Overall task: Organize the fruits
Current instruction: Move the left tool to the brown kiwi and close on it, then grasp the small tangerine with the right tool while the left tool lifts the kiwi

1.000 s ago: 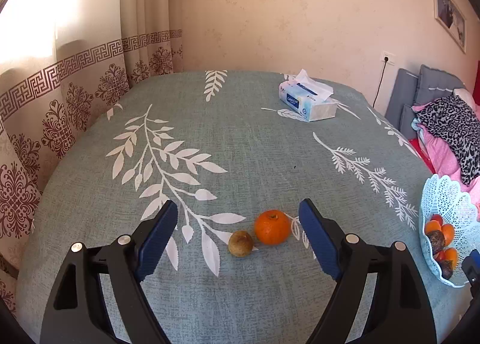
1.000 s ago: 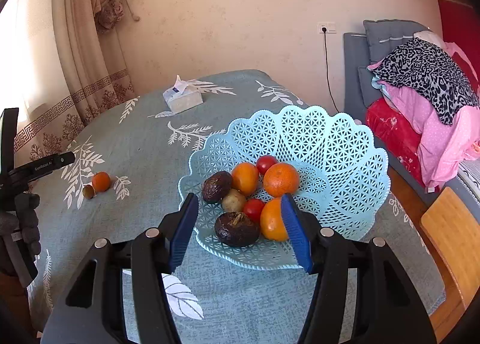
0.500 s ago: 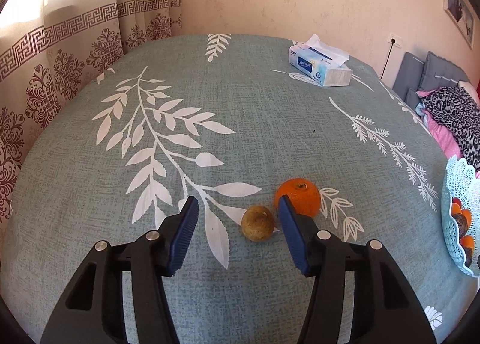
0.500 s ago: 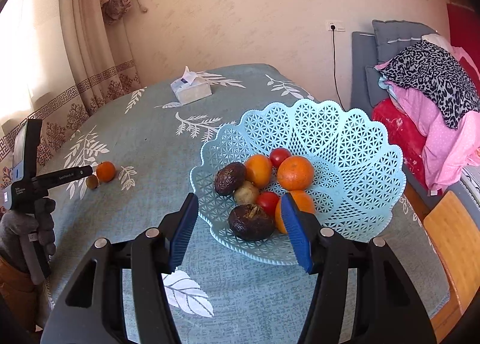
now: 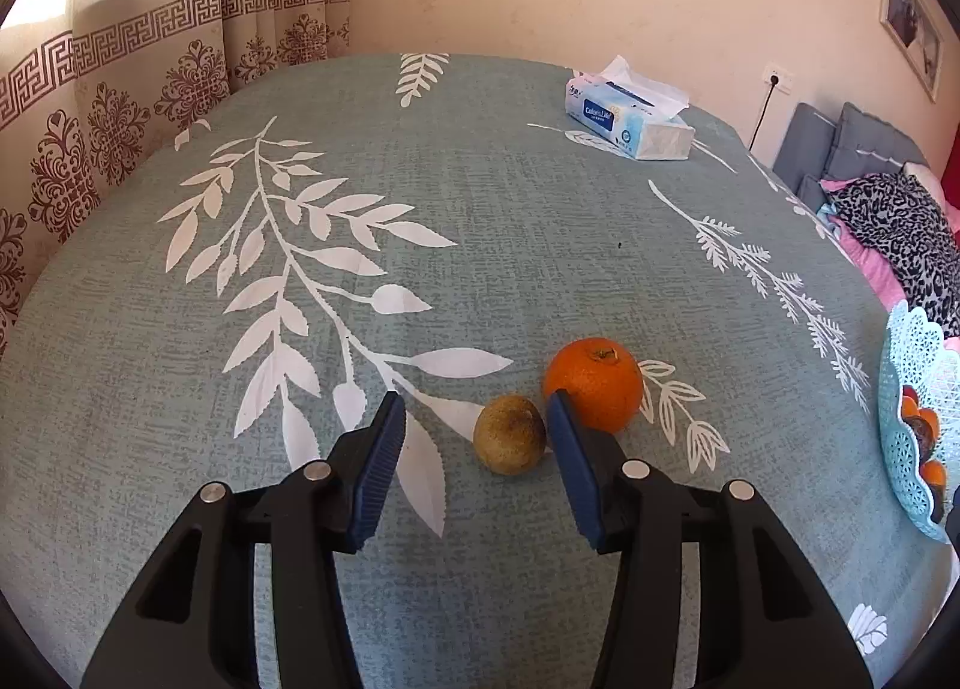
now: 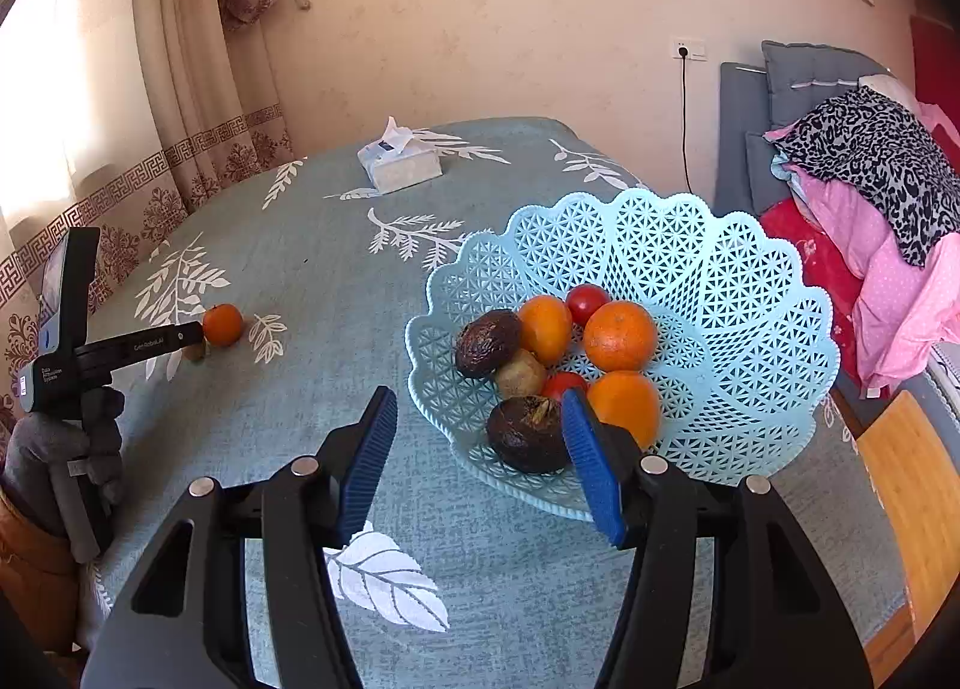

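A small brown-green fruit (image 5: pixel 510 442) and an orange (image 5: pixel 593 383) lie side by side on the teal tablecloth. My left gripper (image 5: pixel 474 419) is open, low over the table, its tips on either side of the brown-green fruit; the right tip sits between the two fruits. A light-blue lattice basket (image 6: pixel 720 281) holds several oranges, tomatoes and dark fruits. My right gripper (image 6: pixel 477 410) is open and empty, hovering at the basket's near rim. The left gripper (image 6: pixel 180 335) and the orange (image 6: pixel 222 323) also show in the right wrist view.
A tissue box (image 5: pixel 630 119) stands at the far side of the table. Curtains (image 5: pixel 120 107) hang along the left. A sofa with piled clothes (image 6: pixel 870 179) is to the right, and a wooden chair seat (image 6: pixel 912 485) stands by the table's right edge.
My left gripper has moved forward and down to the brown-green fruit and its jaws have narrowed. My right gripper has drifted slightly left of the basket, still open.
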